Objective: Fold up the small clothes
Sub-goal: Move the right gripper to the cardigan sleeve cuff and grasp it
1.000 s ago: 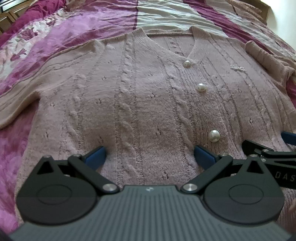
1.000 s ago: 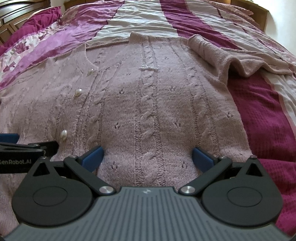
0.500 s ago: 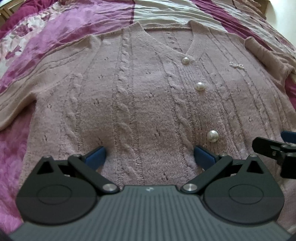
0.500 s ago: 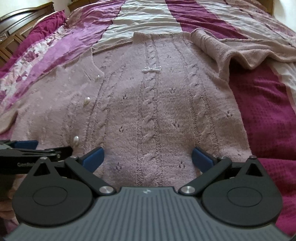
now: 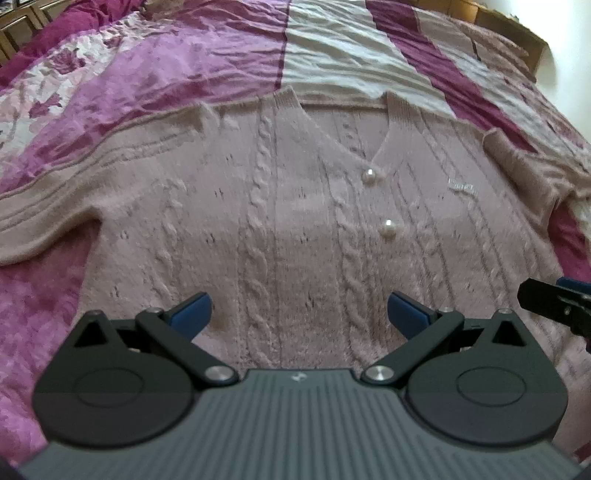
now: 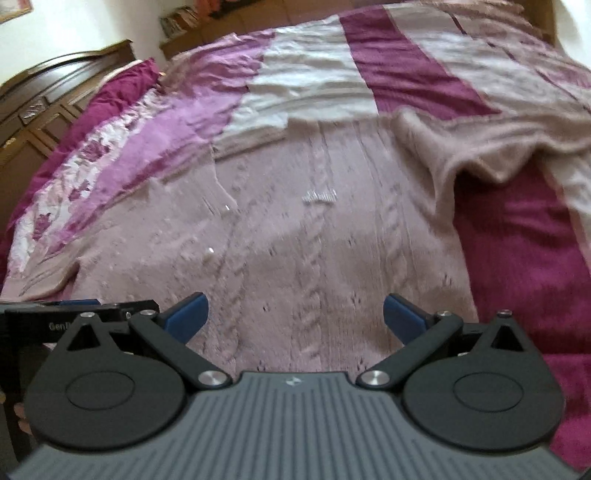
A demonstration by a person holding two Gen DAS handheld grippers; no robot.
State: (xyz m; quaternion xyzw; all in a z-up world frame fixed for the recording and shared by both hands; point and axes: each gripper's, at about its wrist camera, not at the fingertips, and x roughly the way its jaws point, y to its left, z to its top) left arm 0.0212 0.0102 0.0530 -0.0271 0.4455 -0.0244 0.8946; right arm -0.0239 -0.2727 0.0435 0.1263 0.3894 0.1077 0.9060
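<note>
A dusty-pink cable-knit cardigan (image 5: 280,221) with pearl buttons (image 5: 388,226) lies face up and spread flat on a bed. Its left sleeve (image 5: 48,218) stretches out to the left; its right sleeve (image 6: 480,147) lies bunched at the right. My left gripper (image 5: 299,312) is open above the cardigan's lower front, with nothing between its blue fingers. My right gripper (image 6: 293,312) is also open, over the lower right half of the cardigan (image 6: 314,258). Each gripper shows at the edge of the other's view.
The bed carries a striped quilt (image 5: 207,66) in magenta, pink and cream bands, with a flowered strip at the left. A dark wooden headboard (image 6: 48,107) stands at the far left in the right wrist view. A pale wall (image 6: 92,22) rises behind it.
Both grippers have pulled back and risen, so the cardigan looks smaller and more of the quilt shows. The lowest pearl button has dropped out of the left wrist view. Both stay open.
</note>
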